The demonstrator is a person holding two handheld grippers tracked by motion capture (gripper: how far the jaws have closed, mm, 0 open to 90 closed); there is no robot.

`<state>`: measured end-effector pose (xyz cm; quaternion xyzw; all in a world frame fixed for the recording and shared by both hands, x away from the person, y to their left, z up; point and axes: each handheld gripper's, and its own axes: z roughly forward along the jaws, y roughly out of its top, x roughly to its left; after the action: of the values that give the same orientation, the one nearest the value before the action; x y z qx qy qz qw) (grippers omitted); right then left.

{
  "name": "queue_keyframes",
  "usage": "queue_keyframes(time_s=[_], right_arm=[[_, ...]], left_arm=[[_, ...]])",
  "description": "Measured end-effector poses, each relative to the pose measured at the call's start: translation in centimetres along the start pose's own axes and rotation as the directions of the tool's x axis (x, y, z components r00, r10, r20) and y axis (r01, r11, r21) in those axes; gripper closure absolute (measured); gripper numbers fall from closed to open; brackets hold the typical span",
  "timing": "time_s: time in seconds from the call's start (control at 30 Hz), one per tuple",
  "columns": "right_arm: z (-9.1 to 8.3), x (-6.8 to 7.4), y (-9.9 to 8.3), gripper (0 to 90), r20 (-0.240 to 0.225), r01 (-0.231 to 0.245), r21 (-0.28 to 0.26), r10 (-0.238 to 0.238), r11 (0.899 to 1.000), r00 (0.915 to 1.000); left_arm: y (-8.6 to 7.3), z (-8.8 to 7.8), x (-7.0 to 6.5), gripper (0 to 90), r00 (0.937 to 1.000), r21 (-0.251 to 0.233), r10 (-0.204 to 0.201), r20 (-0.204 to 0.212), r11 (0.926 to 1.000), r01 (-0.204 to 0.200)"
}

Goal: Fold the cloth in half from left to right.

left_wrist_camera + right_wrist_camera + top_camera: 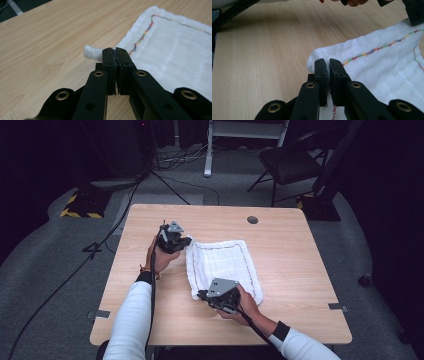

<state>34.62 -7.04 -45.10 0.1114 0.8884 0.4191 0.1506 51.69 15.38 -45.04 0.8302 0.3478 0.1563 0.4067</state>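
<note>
A white cloth (223,265) with a multicoloured stitched border lies flat near the middle of the wooden table (290,250). My left gripper (186,241) is at the cloth's far left corner, jaws shut on that corner. In the left gripper view the pinched corner bunches into a small roll (92,53) beside the closed jaws (115,53). My right gripper (201,295) is at the near left corner, shut on the cloth's edge. The right gripper view shows the white cloth (384,67) gripped between the jaws (326,65), lifted slightly off the wood.
A round grommet hole (252,220) sits in the table near its far edge. Beyond the table stand a black folding chair (292,162), a white frame leg (208,150) and floor cables (170,185). Bare wood surrounds the cloth on all sides.
</note>
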Motion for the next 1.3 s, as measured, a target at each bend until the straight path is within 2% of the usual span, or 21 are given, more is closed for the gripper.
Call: queue_keyframes(time_s=[0.13,0.2,0.57,0.8,1.0,1.13,1.17,1.2,1.3], right_arm=[[-1.4,-0.6,-0.9,85.4,0.016,-0.021,-0.001,0.021,1.000,0.9997],[-2.2,-1.0,-1.4,85.4,0.027,-0.032,-0.005,0.032,0.999,0.9991],[-6.9,-3.3,-4.5,85.4,0.094,-0.106,-0.018,0.108,0.994,0.9897],[-8.7,-4.3,-6.3,85.3,0.135,-0.142,-0.006,0.142,0.990,0.9807],[-9.9,-5.1,-7.6,85.2,0.166,-0.169,0.012,0.165,0.986,0.9723],[-10.5,-5.5,-8.2,84.2,0.179,-0.186,0.019,0.180,0.982,0.9673],[-10.6,-5.6,-8.4,83.5,0.183,-0.192,0.023,0.185,0.981,0.9655],[-10.6,-5.7,-8.6,82.1,0.189,-0.198,0.030,0.189,0.980,0.9635],[-10.7,-5.8,-9.4,79.5,0.208,-0.211,0.054,0.195,0.976,0.9584]], left_arm=[[1.4,1.1,-0.9,87.0,1.0000,-0.010,0.007,0.002,0.9999,-0.007],[2.1,1.5,-1.4,87.0,0.9995,-0.009,0.032,0.000,0.9995,-0.032],[5.8,5.4,-5.3,87.0,0.9955,-0.003,0.092,0.024,0.9958,-0.092],[7.3,7.9,-6.8,87.1,0.9916,0.014,0.122,0.043,0.9924,-0.122],[8.3,9.6,-8.2,87.1,0.9881,0.003,0.142,0.059,0.9897,-0.143],[8.5,10.6,-8.8,86.8,0.9885,0.007,0.145,0.044,0.9894,-0.145],[8.5,10.8,-9.0,86.0,0.9898,0.006,0.140,0.029,0.9902,-0.140],[8.5,11.1,-9.1,81.0,0.9914,0.006,0.130,0.017,0.9915,-0.130],[8.5,11.3,-9.6,71.6,0.9925,0.010,0.122,0.014,0.9925,-0.122]])
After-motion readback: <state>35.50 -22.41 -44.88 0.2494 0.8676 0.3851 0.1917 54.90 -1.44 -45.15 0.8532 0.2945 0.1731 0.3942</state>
